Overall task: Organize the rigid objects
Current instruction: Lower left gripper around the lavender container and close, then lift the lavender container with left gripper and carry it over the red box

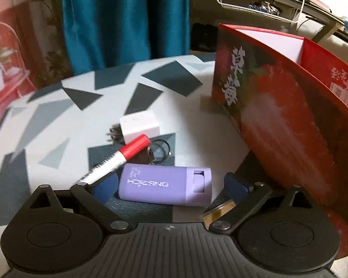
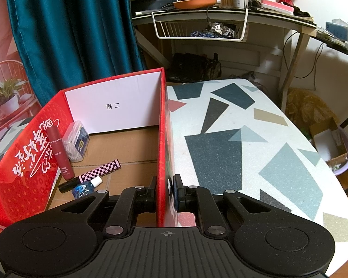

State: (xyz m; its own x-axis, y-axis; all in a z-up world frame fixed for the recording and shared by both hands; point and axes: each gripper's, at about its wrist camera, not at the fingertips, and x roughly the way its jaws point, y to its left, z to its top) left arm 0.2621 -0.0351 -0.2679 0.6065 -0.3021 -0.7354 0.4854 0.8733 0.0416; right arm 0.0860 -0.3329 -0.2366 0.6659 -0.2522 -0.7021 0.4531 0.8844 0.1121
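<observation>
Left gripper [image 1: 170,185] first: I see its two blue fingers [image 1: 104,188] spread wide apart, with the purple case [image 1: 164,187] lying on its side between them. Neither pad squeezes it; the left one is right at its end and the right one stands clear. Just behind the case a red-capped marker [image 1: 118,159] lies slanted, then a white plug block [image 1: 140,126] and some black rings [image 1: 161,149]. All of these sit close together on the patterned table [image 1: 58,115]. To the right stands the tall side of the red box [image 1: 278,115], near the case.

On my other side, the right gripper [image 2: 165,192] is pinched tight on the box's thin right wall, near its front corner. Inside the box, against the left wall, I see a dark red tube [image 2: 59,153], a clear packet [image 2: 77,141], a checkered pen [image 2: 92,175] and a small blue bottle [image 2: 85,188]. Most of the box floor is bare cardboard. Right of that wall the table top is wide and bare out to its curved edge.
</observation>
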